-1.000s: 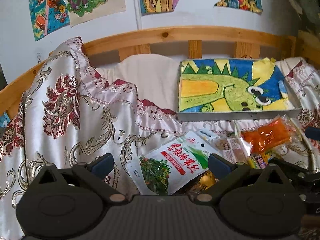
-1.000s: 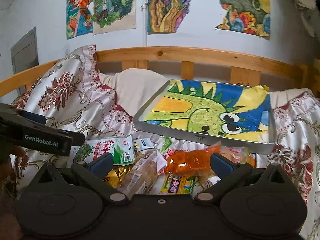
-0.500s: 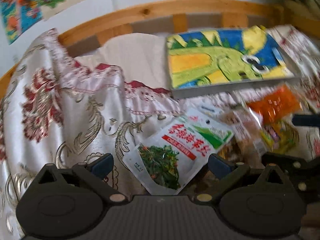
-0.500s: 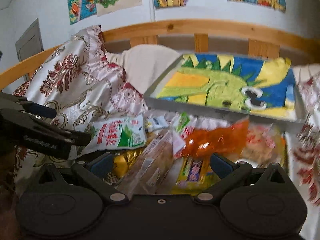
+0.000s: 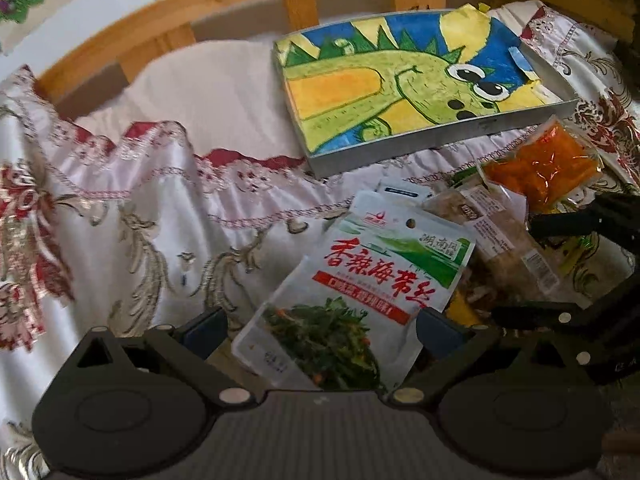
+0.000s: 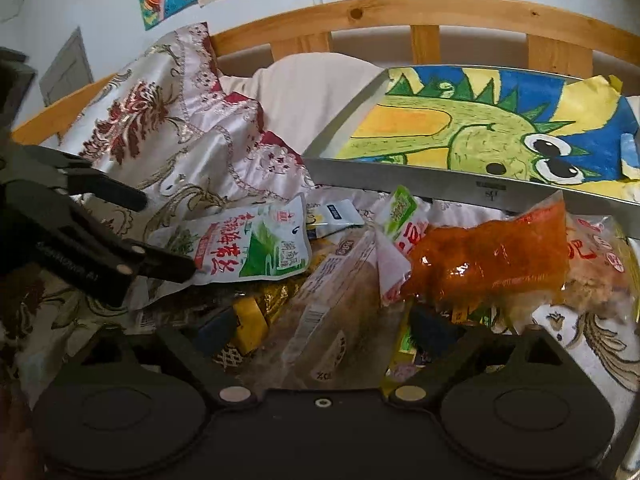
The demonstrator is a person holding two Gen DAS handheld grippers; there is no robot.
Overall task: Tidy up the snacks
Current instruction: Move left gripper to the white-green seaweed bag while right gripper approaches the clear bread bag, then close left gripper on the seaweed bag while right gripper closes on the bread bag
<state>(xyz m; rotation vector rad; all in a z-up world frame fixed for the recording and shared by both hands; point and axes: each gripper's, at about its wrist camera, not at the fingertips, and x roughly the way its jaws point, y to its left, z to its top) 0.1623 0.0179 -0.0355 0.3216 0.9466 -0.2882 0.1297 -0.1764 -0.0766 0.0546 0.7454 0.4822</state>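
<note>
Both grippers straddle snacks: left gripper (image 5: 320, 330) spread wide around the seaweed packet (image 5: 360, 284), ungrasped; right gripper (image 6: 320, 328) closing around the bread packet (image 6: 336, 320).

White seaweed packet (image 5: 360, 280) bears red characters and green leaves. At two o'clock from it, an orange snack bag (image 5: 540, 166). At twelve o'clock, a grey tray (image 5: 440, 142) shows a green dinosaur on blue and yellow. Cloth (image 5: 120, 200): white satin, maroon flowers.

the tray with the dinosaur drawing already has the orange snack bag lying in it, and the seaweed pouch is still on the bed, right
Not quite. The orange snack bag lies on the snack pile in front of the tray, outside its wall; the right wrist view shows this. The seaweed pouch is indeed on the bed, outside the tray.
</note>
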